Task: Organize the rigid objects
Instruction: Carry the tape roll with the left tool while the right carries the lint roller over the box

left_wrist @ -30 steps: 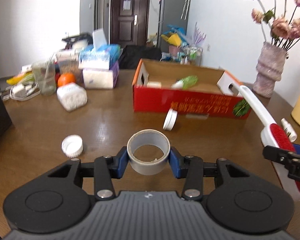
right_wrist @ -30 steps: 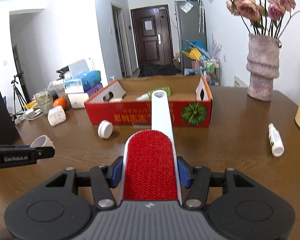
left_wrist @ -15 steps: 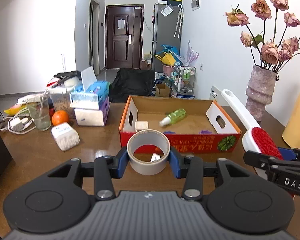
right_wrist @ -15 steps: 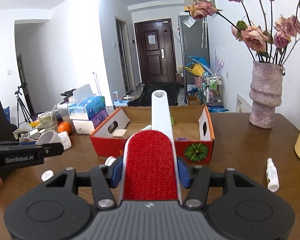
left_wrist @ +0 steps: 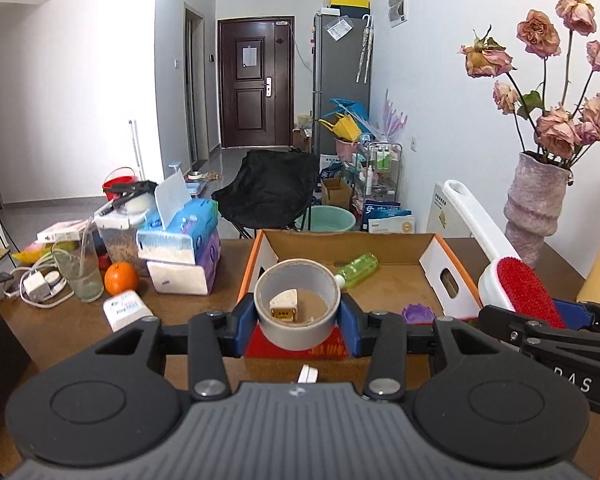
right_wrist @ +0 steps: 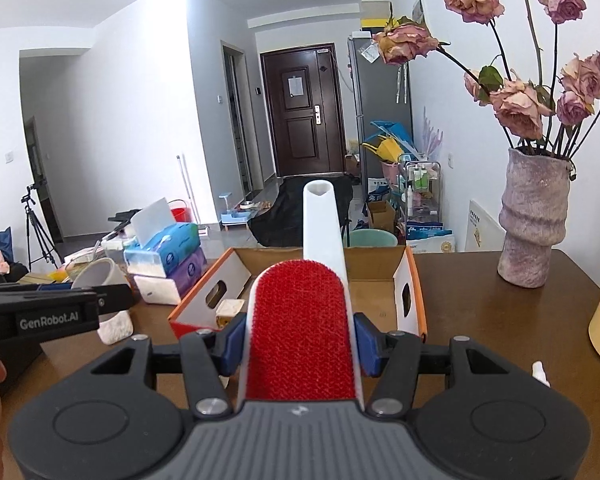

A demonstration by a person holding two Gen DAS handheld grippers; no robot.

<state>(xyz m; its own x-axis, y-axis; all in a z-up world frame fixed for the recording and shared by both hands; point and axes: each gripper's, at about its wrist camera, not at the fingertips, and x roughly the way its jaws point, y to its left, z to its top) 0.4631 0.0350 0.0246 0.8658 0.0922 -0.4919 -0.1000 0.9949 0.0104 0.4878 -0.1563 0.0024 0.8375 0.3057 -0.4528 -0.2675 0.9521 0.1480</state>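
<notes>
Both tools have risen off the counter (left_wrist: 80,332) since a second ago and now hang near the front wall of the cardboard box (left_wrist: 428,258), which sits lower in view. The left tool (left_wrist: 298,322) is clamped on a roll of tape (left_wrist: 298,332), hole facing up. The right tool (right_wrist: 300,338) is clamped on the red head of a lint brush (right_wrist: 300,328), its white handle reaching forward over the box. A green bottle (left_wrist: 356,266) and a small pale block (left_wrist: 285,304) already lie inside. The long handle could strike the far wall or tip out if released too early. The tools are close together and might collide over the box.
</notes>
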